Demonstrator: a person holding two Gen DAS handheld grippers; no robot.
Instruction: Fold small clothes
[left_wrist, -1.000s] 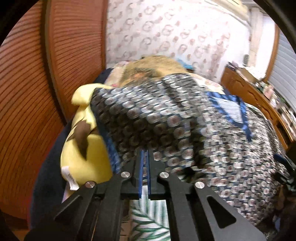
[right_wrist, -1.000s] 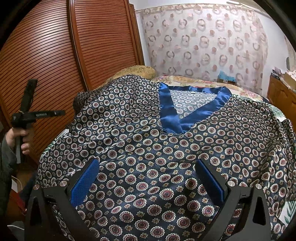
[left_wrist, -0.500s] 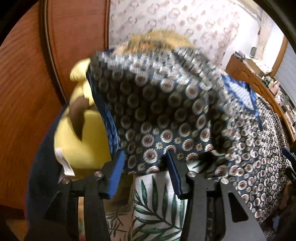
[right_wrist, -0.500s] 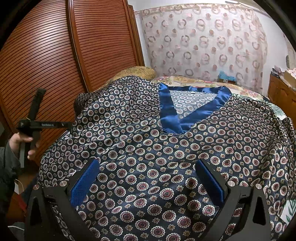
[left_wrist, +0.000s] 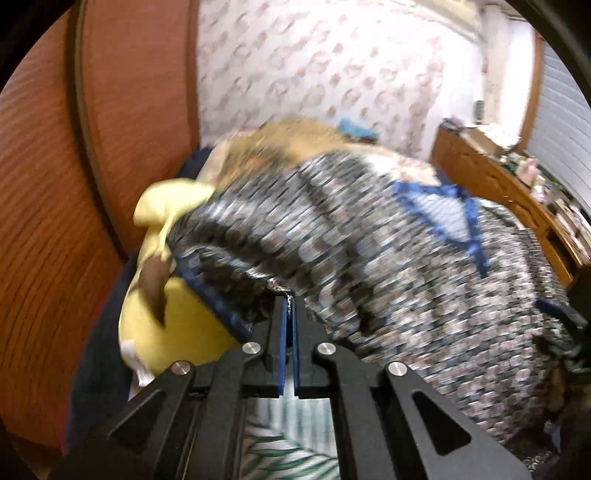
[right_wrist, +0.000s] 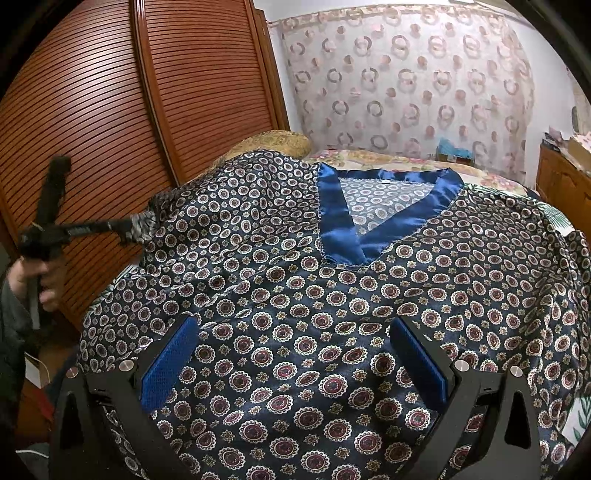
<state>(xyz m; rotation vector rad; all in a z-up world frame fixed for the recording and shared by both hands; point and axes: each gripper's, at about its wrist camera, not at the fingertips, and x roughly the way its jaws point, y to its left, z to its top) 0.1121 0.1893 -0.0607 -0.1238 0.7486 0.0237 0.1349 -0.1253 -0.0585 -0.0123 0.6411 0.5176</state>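
Observation:
A navy patterned shirt (right_wrist: 295, 295) with a blue satin V-neck (right_wrist: 332, 229) lies spread front-up on the bed. Out at its left sleeve, my left gripper (right_wrist: 136, 225) is pinching the cloth. In the blurred left wrist view the left gripper (left_wrist: 289, 301) has its jaws closing to a thin gap, with the sleeve's hem (left_wrist: 280, 286) caught at the tips. The shirt (left_wrist: 369, 258) bunches up just beyond them. My right gripper (right_wrist: 293, 328) hovers open over the shirt's lower front, nothing between its blue pads (right_wrist: 166, 365).
A yellow plush cushion (left_wrist: 177, 321) lies under the sleeve beside slatted wooden wardrobe doors (right_wrist: 110, 110). A golden pillow (right_wrist: 277, 142) sits at the bed's head before a ring-patterned curtain (right_wrist: 406, 92). A wooden dresser (left_wrist: 498, 184) lines the right. A person's hand (right_wrist: 40, 273) holds the left gripper.
My left gripper opened, shifted to the sleeve's edge and shut on it again, lifting the cloth slightly. The right gripper and the rest of the shirt stayed put.

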